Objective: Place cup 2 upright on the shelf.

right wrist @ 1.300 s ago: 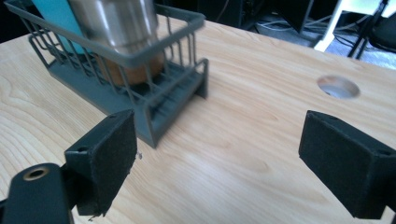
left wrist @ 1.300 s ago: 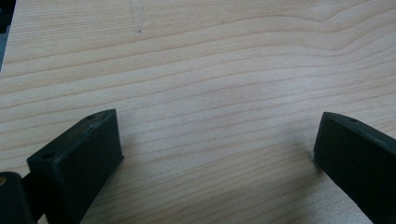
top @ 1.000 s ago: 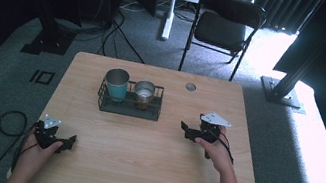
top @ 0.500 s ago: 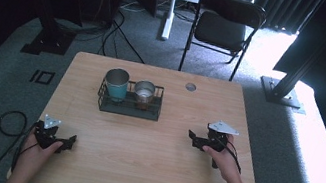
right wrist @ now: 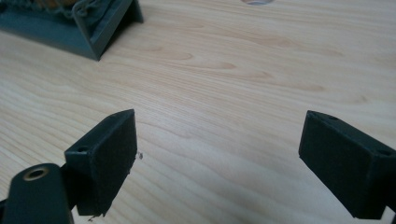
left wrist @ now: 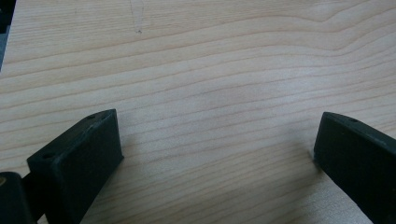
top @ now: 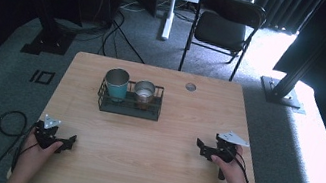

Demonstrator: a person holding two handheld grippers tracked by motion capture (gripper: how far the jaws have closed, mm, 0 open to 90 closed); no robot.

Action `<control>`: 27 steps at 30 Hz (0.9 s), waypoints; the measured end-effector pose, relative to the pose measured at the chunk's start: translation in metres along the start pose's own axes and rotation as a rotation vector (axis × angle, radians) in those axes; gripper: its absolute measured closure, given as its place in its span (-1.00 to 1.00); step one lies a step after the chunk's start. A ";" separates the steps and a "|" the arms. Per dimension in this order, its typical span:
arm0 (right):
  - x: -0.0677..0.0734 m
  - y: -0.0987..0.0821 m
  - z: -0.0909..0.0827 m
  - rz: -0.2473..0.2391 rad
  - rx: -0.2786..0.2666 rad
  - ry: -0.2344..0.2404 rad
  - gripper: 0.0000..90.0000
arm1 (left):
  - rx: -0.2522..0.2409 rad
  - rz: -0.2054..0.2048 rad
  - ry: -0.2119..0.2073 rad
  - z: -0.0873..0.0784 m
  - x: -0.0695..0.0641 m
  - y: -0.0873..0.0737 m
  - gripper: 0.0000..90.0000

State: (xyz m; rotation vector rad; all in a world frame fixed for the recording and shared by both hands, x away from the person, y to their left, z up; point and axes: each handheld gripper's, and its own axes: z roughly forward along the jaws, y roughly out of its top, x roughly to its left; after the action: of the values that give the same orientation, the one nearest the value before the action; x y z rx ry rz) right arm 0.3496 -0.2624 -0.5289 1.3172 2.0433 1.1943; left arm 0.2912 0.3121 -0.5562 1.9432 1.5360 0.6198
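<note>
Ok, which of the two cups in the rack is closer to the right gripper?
The shorter silver cup, in the middle of the black wire rack. The taller teal cup stands at the rack's left end, farther from the right gripper.

Looks like a lab or recording studio, not a home. Pale wooden desk (top: 152, 140) alone on grey carpet (top: 5, 79), with a round cable port (top: 190, 87) near its far edge. Black metal stand bases (top: 45, 43) off the far left corner and at the right (top: 280, 89), loose cables (top: 116, 30) across the floor, dark curtains (top: 287, 7) behind. Black folding chair (top: 223, 26) beyond the far edge.
</note>
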 end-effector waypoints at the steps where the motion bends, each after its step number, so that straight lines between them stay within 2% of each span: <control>1: 0.000 -0.001 -0.002 0.008 0.001 -0.003 -0.75 | 0.000 0.000 0.000 0.000 0.000 0.000 -0.96; 6: -0.002 -0.010 -0.015 -0.002 0.006 -0.029 -0.75 | 0.001 0.001 0.000 0.000 0.000 0.000 -0.96; 10: -0.005 -0.017 -0.022 0.013 0.018 -0.035 -0.75 | 0.001 0.001 0.000 0.000 0.000 0.000 -0.96; 18: -0.008 -0.031 -0.029 0.019 0.067 -0.085 -0.75 | 0.000 0.001 0.001 0.000 0.000 0.000 -0.96; 27: -0.010 -0.042 -0.037 0.032 0.088 -0.135 -0.75 | 0.000 0.001 0.001 0.000 0.000 0.000 -0.96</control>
State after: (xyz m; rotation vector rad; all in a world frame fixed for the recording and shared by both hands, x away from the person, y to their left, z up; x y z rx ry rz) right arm 0.3057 -0.2943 -0.5447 1.4362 2.0054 1.0097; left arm 0.2912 0.3122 -0.5562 1.9440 1.5359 0.6206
